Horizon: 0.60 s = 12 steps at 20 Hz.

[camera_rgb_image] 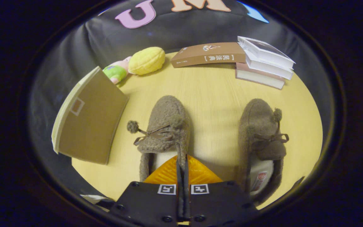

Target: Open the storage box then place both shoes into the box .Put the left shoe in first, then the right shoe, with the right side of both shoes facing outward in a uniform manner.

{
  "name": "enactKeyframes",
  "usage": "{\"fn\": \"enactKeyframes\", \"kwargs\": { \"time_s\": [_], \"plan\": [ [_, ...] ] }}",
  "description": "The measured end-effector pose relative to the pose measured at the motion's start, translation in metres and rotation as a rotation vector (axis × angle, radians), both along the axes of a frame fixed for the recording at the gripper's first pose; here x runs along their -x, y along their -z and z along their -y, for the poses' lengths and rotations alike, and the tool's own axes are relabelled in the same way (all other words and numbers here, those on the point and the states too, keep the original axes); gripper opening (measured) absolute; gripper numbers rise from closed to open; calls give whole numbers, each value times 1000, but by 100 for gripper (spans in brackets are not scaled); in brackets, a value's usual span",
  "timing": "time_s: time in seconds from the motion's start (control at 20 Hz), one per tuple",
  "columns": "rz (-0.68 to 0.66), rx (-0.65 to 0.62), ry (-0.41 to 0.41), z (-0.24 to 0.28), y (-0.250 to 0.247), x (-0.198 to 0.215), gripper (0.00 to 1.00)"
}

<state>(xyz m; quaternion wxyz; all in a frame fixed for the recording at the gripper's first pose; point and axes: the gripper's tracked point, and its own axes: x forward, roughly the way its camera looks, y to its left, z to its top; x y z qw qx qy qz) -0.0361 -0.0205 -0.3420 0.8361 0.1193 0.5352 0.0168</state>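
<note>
Two fuzzy brown slippers with pom-pom laces lie side by side on the pale wooden table [213, 94], toes pointing away from me. The left-hand slipper [165, 123] is just ahead of my gripper [181, 161]. Both fingers are pressed together on the right rim of its opening, so the gripper is shut on it. The right-hand slipper [260, 132] lies free to the right of the fingers. The brown storage box [88, 118], with a pale edge, stands left of the slippers with one broad brown face turned toward me. I cannot tell how its lid stands.
At the back of the table are a yellow plush toy [146, 60] with a small green and pink toy [116, 72] beside it, a brown book [208, 54] lying flat, and a stack of books [263, 61] at the back right.
</note>
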Motion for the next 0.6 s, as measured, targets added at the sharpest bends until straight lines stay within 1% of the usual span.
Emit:
{"fn": "enactKeyframes", "kwargs": {
  "time_s": [0.3,0.4,0.6],
  "plan": [
    [11,-188,134,-29,-45,-15,3],
    [33,-241,150,-46,-70,-24,3],
    [104,-304,134,-87,-125,-53,3]
  ]
}}
